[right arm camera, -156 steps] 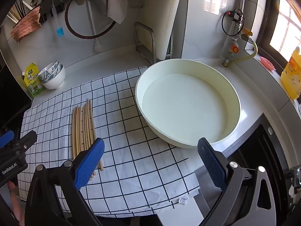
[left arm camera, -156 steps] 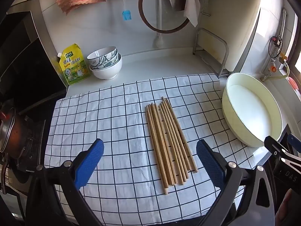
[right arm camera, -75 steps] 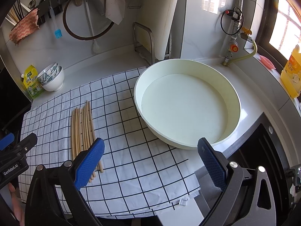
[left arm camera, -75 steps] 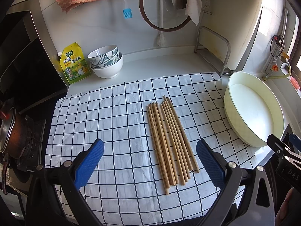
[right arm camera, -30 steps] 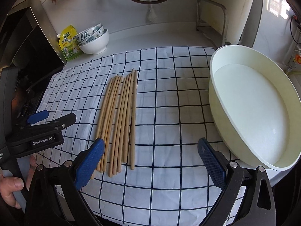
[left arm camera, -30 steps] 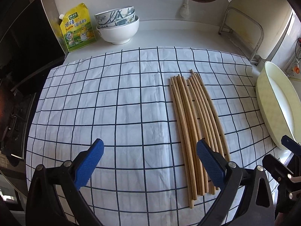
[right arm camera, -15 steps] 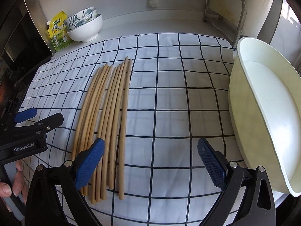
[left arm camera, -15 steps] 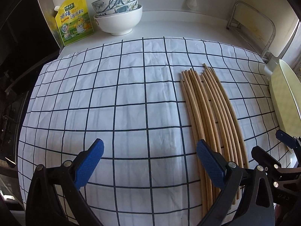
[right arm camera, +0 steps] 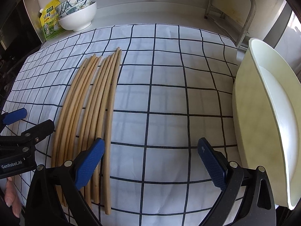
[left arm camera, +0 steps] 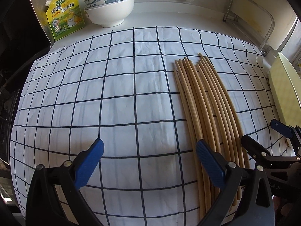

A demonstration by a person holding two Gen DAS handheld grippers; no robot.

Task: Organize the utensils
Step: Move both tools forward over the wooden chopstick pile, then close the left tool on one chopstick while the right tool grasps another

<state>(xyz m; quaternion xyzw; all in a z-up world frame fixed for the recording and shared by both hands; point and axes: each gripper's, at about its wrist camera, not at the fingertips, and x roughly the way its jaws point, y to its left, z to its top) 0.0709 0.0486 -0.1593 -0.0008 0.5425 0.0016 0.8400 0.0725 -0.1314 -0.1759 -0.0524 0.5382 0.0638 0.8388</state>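
Note:
Several long wooden chopsticks (left arm camera: 203, 101) lie side by side on a white cloth with a black grid (left arm camera: 112, 94). My left gripper (left arm camera: 149, 146) hangs open low over the cloth, its right finger above the left side of the bundle's near part. In the right wrist view the same chopsticks (right arm camera: 90, 103) run along the left. My right gripper (right arm camera: 151, 145) is open too, its left finger above the bundle's right side. Neither gripper holds anything. Each gripper shows in the other's view: the right gripper (left arm camera: 263, 133) and the left gripper (right arm camera: 38, 117).
A large cream basin (right arm camera: 250, 113) stands off the cloth's right edge, close to my right gripper. Stacked bowls (left arm camera: 111, 9) and a yellow seasoning pouch (left arm camera: 64, 15) sit at the back left. A metal rack (right arm camera: 231, 9) stands at the back right. A hand (right arm camera: 9, 194) holds the left gripper.
Both grippers have come down and forward toward the cloth, and the chopsticks now fill more of each view. Both stay open. The chopsticks have not moved.

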